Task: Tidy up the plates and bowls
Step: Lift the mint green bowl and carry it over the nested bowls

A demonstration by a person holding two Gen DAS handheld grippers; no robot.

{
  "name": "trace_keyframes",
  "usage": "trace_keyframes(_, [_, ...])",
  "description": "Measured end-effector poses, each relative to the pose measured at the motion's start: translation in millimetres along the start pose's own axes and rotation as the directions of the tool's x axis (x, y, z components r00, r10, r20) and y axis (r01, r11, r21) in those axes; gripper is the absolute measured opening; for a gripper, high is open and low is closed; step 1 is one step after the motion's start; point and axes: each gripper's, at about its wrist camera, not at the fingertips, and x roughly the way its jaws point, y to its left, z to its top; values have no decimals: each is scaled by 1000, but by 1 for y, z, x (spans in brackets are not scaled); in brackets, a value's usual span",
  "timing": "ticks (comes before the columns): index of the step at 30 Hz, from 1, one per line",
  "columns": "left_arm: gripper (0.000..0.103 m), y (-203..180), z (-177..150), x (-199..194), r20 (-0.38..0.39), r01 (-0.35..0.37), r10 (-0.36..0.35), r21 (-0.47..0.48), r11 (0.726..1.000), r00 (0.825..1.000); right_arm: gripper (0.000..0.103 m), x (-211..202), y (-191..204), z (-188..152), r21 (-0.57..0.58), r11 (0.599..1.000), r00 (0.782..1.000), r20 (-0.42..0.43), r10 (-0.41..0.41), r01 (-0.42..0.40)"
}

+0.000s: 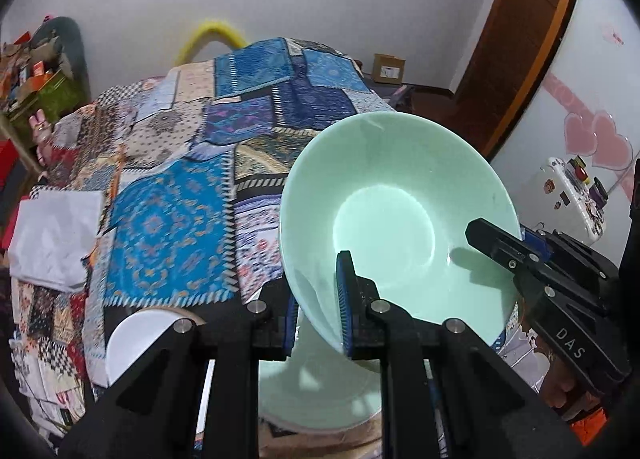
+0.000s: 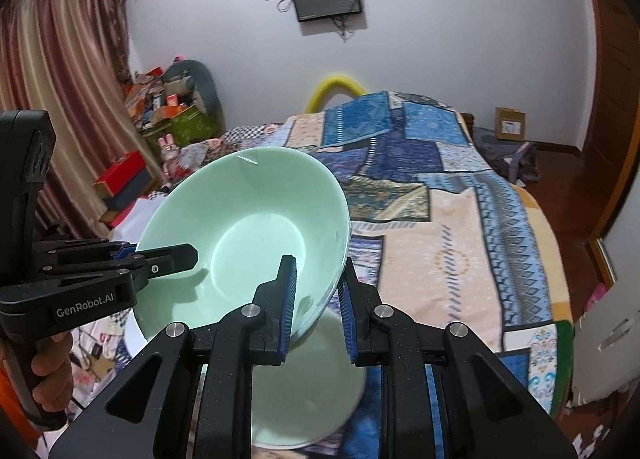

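Both grippers pinch the same pale green glossy ceramic bowl, held tilted in the air above the bed with the patchwork quilt. The left gripper has its fingers pressed onto the bowl's near rim wall, one inside and one outside. The right gripper does the same on its own side of the rim. Directly under the lifted bowl sits a second pale green round dish, bowl or plate unclear. Just left of that dish a white round plate lies on the quilt, partly hidden by the left gripper.

Progress, my read: mid-task. One bowl in transit, not yet set down. No finished stack is in view; the green dish and white plate likely remain to sort.
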Motion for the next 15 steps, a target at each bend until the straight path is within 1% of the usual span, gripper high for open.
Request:
trace_keyframes(8, [17, 49, -26, -32, 30, -32, 34, -72, 997, 999, 19, 13, 43, -7, -42, 997, 998, -16, 63, -63])
trace_keyframes(15, [17, 87, -47, -47, 34, -72, 77, -120, 990, 996, 19, 34, 76, -14, -67, 990, 991, -56, 118, -122])
